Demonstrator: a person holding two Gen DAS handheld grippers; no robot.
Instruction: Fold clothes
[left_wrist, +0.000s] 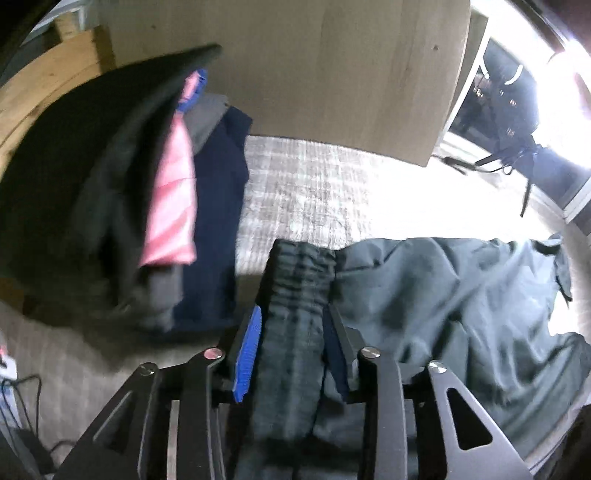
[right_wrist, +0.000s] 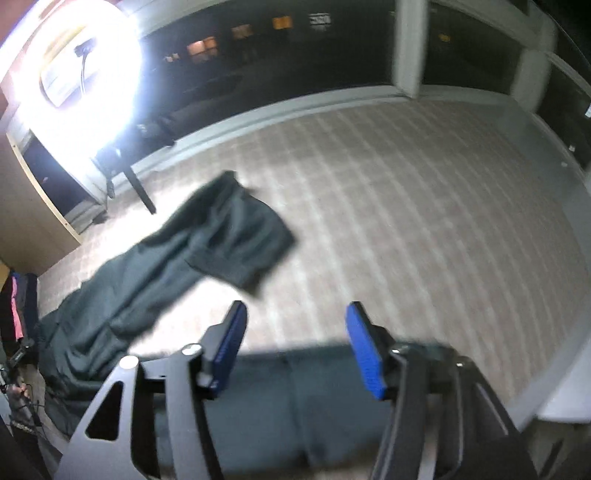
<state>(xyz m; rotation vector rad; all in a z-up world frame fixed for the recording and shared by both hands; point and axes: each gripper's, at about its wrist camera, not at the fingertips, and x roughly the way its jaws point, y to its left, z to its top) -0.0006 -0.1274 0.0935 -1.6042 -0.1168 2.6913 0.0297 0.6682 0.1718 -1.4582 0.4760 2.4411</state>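
Note:
Dark grey-green trousers (left_wrist: 454, 295) lie spread on the carpet. My left gripper (left_wrist: 291, 325) is shut on their elastic waistband (left_wrist: 299, 280), which is bunched between the blue pads (left_wrist: 249, 354). In the right wrist view the same trousers (right_wrist: 207, 240) stretch across the floor, one leg reaching toward the window, another part lying under the gripper. My right gripper (right_wrist: 295, 332) is open and empty, above the carpet just past the trousers' edge.
A pile of clothes (left_wrist: 122, 192) in black, pink, grey and navy lies at the left beside a wooden cabinet (left_wrist: 332, 66). A bright lamp on a stand (right_wrist: 85, 74) glares near the dark windows (right_wrist: 295, 48). Cables (left_wrist: 22, 406) lie at the lower left.

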